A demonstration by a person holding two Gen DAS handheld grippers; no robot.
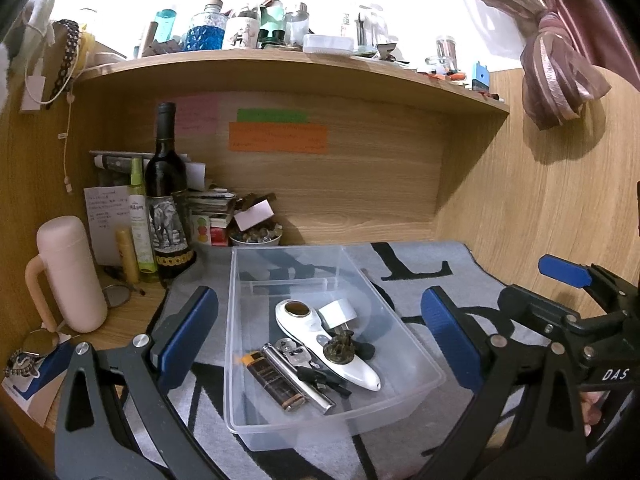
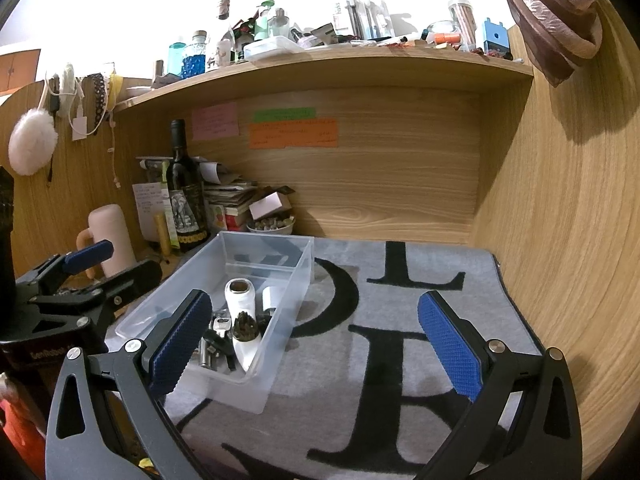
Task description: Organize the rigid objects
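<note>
**Wooden desk under a lettered mat**

A wooden desk [image 1: 132,320] carries a grey mat [image 2: 400,360] with large black letters. On the mat sits a clear plastic bin [image 1: 240,360]. Off the mat, at the left — a pink flask [image 1: 70,272], a wine bottle [image 1: 166,184], a small bowl [image 1: 256,238].

Writing on orange note [image 1: 278,137] and pink note [image 2: 215,121] too small to read. Right gripper [image 1: 508,292] cut off by right frame edge in left wrist view; body lettering reads only "DAS". Left gripper [image 2: 120,258] in right wrist view half hidden behind own black frame. Small items in clear bin [image 1: 240,320] overlap; dark bits under white device [image 1: 328,344] unidentifiable. Contents of bowl [image 2: 271,227] behind bin indistinct. Shelf-top clutter overexposed.
</note>
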